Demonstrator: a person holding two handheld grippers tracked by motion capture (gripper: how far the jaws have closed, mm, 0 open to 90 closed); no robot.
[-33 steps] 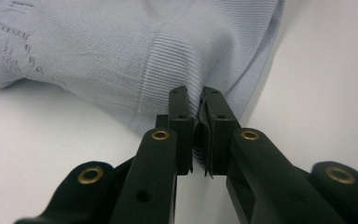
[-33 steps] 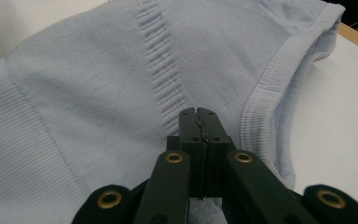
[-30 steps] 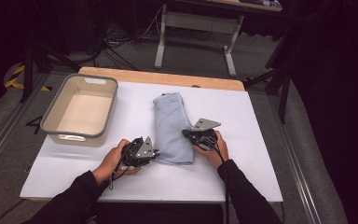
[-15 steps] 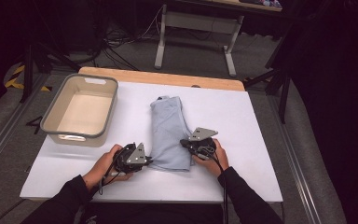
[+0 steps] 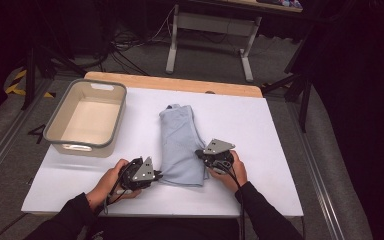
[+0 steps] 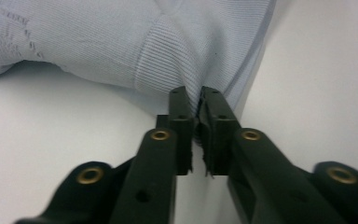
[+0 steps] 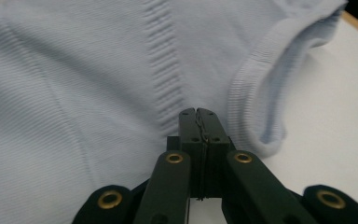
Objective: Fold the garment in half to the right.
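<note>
Folded pale-blue garment (image 5: 181, 145) on white desk (image 5: 280, 130). Left gripper (image 6: 194, 103) fingers just eased slightly, fabric edge pinched between. Right gripper (image 7: 199, 114) fingers clamped on cloth.

No readable text, no labels, no brand marks, no numbers, no signs on anything

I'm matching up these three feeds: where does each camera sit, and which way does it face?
High view: above the person's side, looking forward and down on the white table, beige bin and folded light-blue garment; forearms, left gripper, right gripper.
Left gripper view: rides the left gripper, looking along jaws pinching the garment's edge.
Right gripper view: rides the right gripper, jaws shut at the garment's ribbing.
Shared: garment and table.
</note>
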